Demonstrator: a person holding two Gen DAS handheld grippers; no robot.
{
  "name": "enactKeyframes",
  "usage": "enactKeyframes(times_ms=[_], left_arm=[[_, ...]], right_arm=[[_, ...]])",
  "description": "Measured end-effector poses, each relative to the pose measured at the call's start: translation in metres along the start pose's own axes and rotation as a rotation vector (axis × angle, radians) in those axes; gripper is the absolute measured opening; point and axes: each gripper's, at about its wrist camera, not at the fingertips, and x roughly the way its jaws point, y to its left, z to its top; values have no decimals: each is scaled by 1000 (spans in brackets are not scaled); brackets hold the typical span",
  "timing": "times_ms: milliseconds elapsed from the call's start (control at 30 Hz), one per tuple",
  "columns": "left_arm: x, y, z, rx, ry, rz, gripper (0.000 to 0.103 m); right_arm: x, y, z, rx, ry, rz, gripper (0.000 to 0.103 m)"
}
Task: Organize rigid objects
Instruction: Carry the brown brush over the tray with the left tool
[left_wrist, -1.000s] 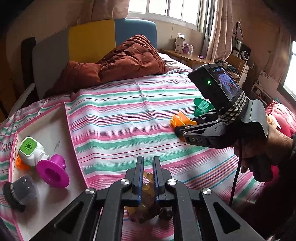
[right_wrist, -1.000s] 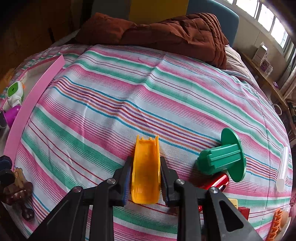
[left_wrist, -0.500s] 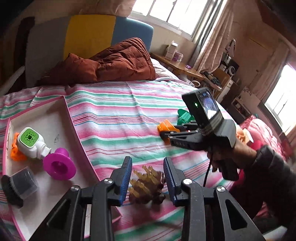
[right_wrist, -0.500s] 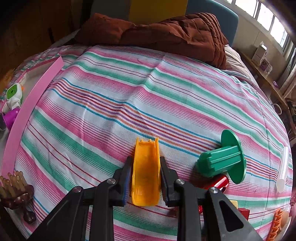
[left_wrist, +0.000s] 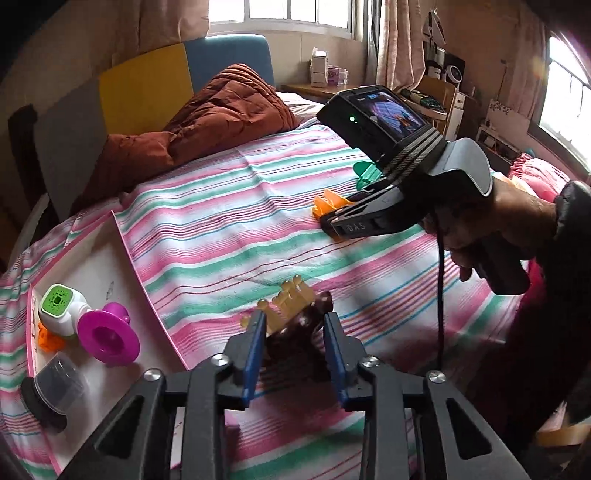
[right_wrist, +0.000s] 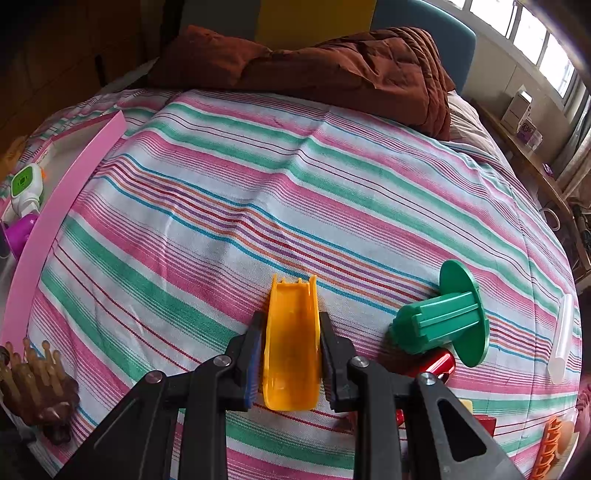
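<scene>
A brown comb-like brush with amber bristles (left_wrist: 295, 321) lies on the striped bedspread, also at the lower left of the right wrist view (right_wrist: 35, 387). My left gripper (left_wrist: 294, 332) is open, its jaws on either side of the brush. My right gripper (right_wrist: 290, 339) is shut on a yellow plastic chute (right_wrist: 291, 343), which rests on the bed; it also shows in the left wrist view (left_wrist: 328, 205). A pink-rimmed white tray (left_wrist: 122, 254) at the left holds a green-and-white toy (left_wrist: 59, 306), a magenta spool (left_wrist: 109, 334), a small orange piece (left_wrist: 48, 338) and a dark cup (left_wrist: 51, 384).
A green spool (right_wrist: 443, 317), a red cylinder (right_wrist: 436, 363), a white tube (right_wrist: 561, 339) and orange pieces (right_wrist: 550, 443) lie at the right of the bed. A brown quilt (right_wrist: 332, 62) is heaped at the headboard. A window ledge with boxes (left_wrist: 325, 72) is behind.
My left gripper opened and released the brush onto the bed beside the tray, then drew back a little. The right gripper has stayed shut on the yellow chute.
</scene>
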Motion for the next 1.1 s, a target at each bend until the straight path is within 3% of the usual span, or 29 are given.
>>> enactKeyframes(times_ms=[133,300,533,733,900,1100], left_arm=[[2,5,0,-19,-22,2,26],[-3,20,-3,-135,-45,-44,26],[-15,17,1,-155,-82,-70,26],[-27,36,10,-252,-124,-82,26],[-44,75,21,-331,-178,6,26],[-39,148,22,-511,-166,110,26]], right_arm=[[0,1,0,-5,0,-3,26],[0,1,1,-5,-1,-3,26],[1,-1,2,-2,-1,-1,26],[1,1,2,-12,-3,-9,25],[1,1,1,-14,-4,-11,25],[2,0,2,-17,-5,-14,25]])
